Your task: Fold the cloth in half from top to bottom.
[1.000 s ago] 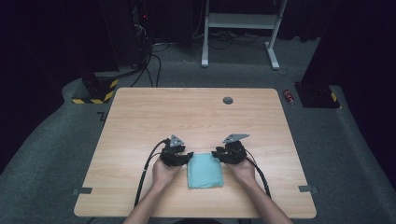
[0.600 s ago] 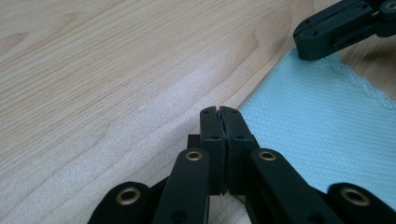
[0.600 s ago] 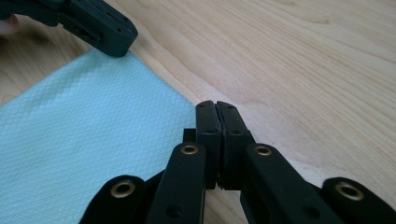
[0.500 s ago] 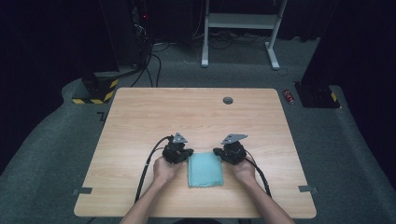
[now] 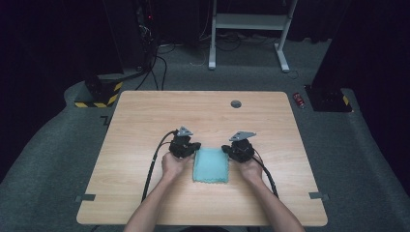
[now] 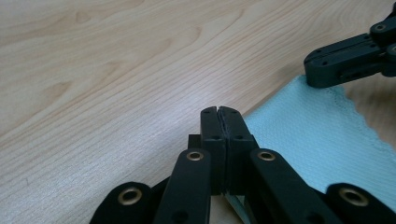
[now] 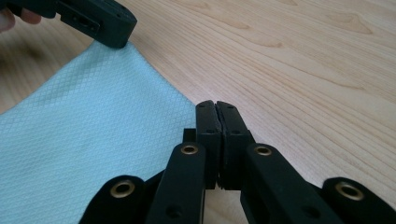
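I hold my left gripper (image 5: 189, 147) at the far left corner of the light blue cloth (image 5: 211, 165), and my right gripper (image 5: 237, 149) at its far right corner; the cloth lies flat on the wooden surface (image 5: 145, 116), folded into a small rectangle just in front of my hands, its scalloped hem toward me.

In the left gripper view my jaws are pressed together, with only a hairline seam between them; a sliver of the cloth (image 6: 322, 140) runs under them at the bottom, so I judge they pinch its corner, though the contact itself is hidden beneath the linkage; farther off, the right gripper (image 6: 327, 77) bites the other corner.

In the right gripper view my jaws stand equally tight; the cloth (image 7: 84, 135) comes right up to them at its edge, so I take it that they nip that corner too; across the fabric the left gripper (image 7: 114, 35) sits on its corner.

I grip both far corners at once so the edge stays taut and level between my hands; that way I can lift it evenly and carry it over, to fold or unfold, without the fabric bunching; both jaws have just been closing onto the cloth, so the lift seems the step to come.
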Action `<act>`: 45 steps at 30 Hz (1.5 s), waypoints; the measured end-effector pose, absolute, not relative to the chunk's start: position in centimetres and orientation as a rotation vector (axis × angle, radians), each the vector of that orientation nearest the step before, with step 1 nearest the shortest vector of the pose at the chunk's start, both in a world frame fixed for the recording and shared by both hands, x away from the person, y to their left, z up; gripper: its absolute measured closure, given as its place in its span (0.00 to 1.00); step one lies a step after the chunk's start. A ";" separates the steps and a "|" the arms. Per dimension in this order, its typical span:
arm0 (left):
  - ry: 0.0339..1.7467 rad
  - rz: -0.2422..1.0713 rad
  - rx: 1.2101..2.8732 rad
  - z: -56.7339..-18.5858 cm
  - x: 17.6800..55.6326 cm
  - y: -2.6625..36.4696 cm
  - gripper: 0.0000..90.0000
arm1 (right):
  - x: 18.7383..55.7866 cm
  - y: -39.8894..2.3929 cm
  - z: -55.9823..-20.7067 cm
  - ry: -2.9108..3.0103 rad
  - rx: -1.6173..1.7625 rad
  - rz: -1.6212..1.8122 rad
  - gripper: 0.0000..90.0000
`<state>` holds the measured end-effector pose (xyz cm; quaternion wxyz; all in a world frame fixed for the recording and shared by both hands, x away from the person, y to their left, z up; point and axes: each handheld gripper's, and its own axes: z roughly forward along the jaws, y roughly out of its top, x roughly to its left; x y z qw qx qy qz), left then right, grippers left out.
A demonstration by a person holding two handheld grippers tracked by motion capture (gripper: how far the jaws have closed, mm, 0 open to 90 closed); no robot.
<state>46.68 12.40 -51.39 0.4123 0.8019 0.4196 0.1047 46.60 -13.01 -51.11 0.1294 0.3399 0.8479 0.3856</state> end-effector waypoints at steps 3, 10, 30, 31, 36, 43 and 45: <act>1.072 0.288 2.025 -52.0 46.9 12.3 0.98 | 47.0 -12.6 -51.3 2.467 0.987 1.095 0.96; 1.040 0.375 2.026 -50.5 45.1 12.3 0.71 | 46.3 -12.9 -51.2 2.453 1.033 1.111 0.74; 1.100 0.422 2.005 -51.0 41.6 14.7 0.56 | 42.7 -14.7 -51.1 2.430 0.995 1.132 0.68; 1.102 0.422 1.992 -50.8 41.2 15.1 0.55 | 42.5 -15.0 -50.9 2.424 1.005 1.144 0.67; 1.109 0.416 1.948 -50.3 39.9 16.4 0.52 | 41.7 -16.9 -50.4 2.381 1.057 1.183 0.67; 1.120 0.438 1.920 -50.0 38.4 17.9 0.49 | 40.7 -19.1 -50.1 2.323 1.111 1.216 0.67; 1.124 0.437 1.909 -50.1 37.9 18.3 0.49 | 40.3 -19.6 -50.0 2.308 1.122 1.218 0.67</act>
